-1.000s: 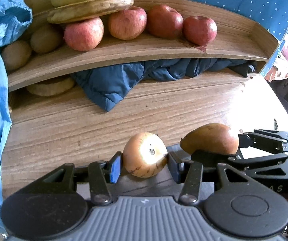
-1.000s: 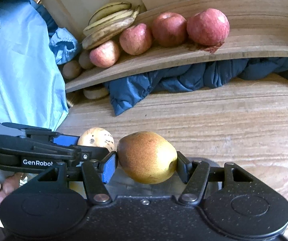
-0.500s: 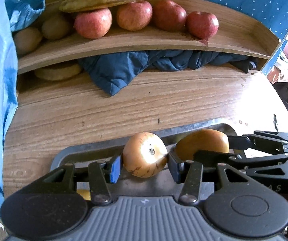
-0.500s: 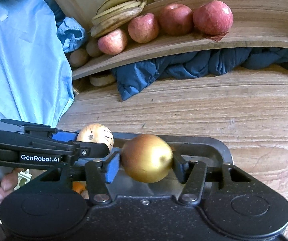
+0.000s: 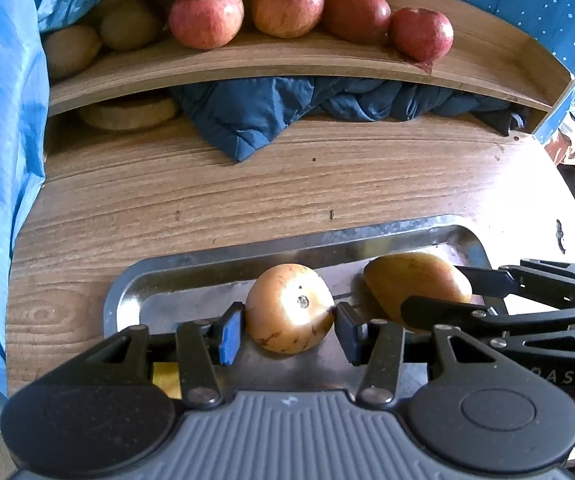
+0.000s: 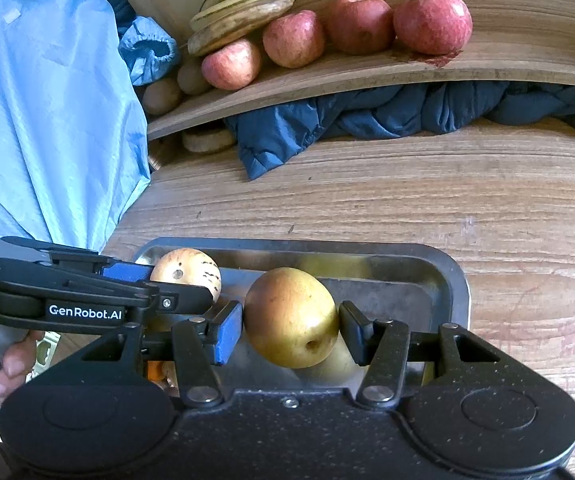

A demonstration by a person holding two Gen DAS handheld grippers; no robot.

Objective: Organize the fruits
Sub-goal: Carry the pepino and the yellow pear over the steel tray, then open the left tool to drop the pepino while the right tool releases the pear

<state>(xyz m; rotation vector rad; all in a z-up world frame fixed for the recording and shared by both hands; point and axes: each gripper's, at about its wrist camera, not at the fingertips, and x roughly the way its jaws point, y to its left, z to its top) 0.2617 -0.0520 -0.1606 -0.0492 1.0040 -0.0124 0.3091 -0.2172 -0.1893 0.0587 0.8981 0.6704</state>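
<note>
Your left gripper is clamped on a round tan pear, its pads pressing both sides. Your right gripper likewise grips a yellow-brown pear. Both fruits sit low over the metal tray, side by side and slightly apart; whether they touch its floor cannot be told. The tray lies on the wooden table. Beyond it, a curved wooden shelf carries four red apples, bananas and kiwis, with a dark blue jacket bunched beneath.
</note>
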